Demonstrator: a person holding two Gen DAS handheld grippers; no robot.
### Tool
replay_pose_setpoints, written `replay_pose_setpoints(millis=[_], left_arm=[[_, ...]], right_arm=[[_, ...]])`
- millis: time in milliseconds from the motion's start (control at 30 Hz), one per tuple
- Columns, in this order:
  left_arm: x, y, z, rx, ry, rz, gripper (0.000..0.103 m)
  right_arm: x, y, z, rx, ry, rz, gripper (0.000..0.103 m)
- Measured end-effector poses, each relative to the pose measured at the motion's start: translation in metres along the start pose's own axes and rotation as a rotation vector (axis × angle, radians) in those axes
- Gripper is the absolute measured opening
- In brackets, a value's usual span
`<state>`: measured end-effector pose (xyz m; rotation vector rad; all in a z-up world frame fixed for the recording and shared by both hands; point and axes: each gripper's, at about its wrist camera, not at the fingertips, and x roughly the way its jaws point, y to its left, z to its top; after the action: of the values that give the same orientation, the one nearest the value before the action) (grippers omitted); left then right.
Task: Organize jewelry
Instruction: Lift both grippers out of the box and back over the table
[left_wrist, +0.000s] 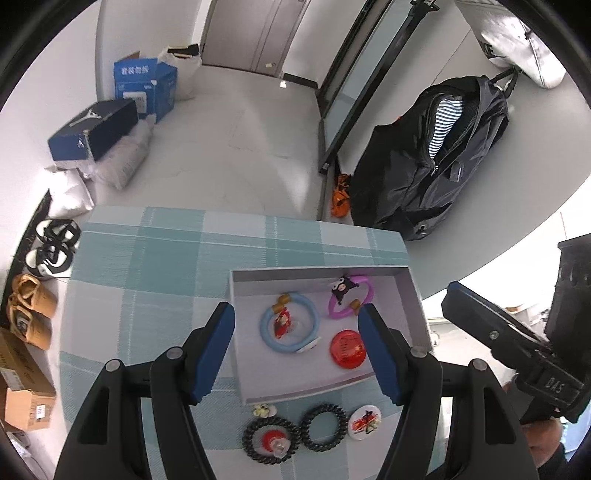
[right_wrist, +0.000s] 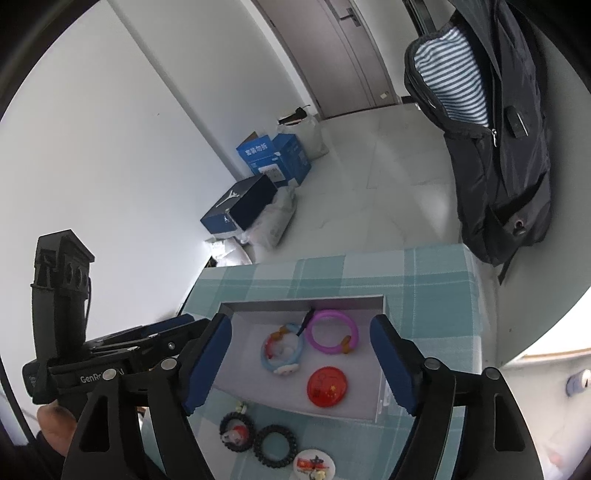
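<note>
Both grippers hang above the table with the checked teal cloth (left_wrist: 155, 266), and both have their blue-padded fingers spread wide with nothing between them. The left gripper (left_wrist: 297, 343) is over the near part of the shallow grey box (left_wrist: 236, 325). Between its fingertips, inside the box, lie three things — a light blue ring (left_wrist: 266, 332) with a small red charm, a purple ring (left_wrist: 364, 299) with a black cartoon figure further ahead, and a red round badge (left_wrist: 347, 349) close to the right finger.

The right gripper (right_wrist: 301, 349) frames the same box (right_wrist: 380, 402) from its own side. Below the fingertips, outside the near wall, rest two black coil hair ties (left_wrist: 323, 426) side by side, the left one (left_wrist: 269, 441) carrying a red ornament. A white badge (left_wrist: 365, 421) lies just to their right, and a small flower clip (left_wrist: 264, 409) sits just beside the box wall.
</note>
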<state>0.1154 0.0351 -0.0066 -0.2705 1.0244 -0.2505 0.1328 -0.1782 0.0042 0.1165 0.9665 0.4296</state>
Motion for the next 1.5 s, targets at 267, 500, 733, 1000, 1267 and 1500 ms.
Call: replay_pose_setpoints(millis=[267, 500, 733, 1000, 1267, 1500], left_arm=[[-0.017, -0.003, -0.016, 0.044, -0.061, 0.089, 0.065], [-0.025, -0.004, -0.037, 0.063, -0.099, 0.147, 0.065], [-0.018, -0.006, -0.07, 0.089, -0.056, 0.171, 0.078], [-0.017, 0.006, -0.094, 0.09, -0.007, 0.179, 0.078], [-0.012, 0.003, -0.106, 0.14, 0.002, 0.179, 0.079], [-0.006, 0.015, -0.119, 0.142, 0.052, 0.183, 0.079]], right_arm=[[-0.016, 0.009, -0.011, -0.039, -0.027, -0.014, 0.083], [-0.026, 0.016, -0.028, -0.071, -0.028, -0.018, 0.085], [-0.031, 0.021, -0.056, -0.132, 0.001, -0.035, 0.086], [-0.023, 0.02, -0.098, -0.17, 0.098, -0.066, 0.086], [-0.005, 0.019, -0.121, -0.218, 0.164, -0.08, 0.076], [0.011, 0.016, -0.127, -0.199, 0.215, -0.092, 0.047]])
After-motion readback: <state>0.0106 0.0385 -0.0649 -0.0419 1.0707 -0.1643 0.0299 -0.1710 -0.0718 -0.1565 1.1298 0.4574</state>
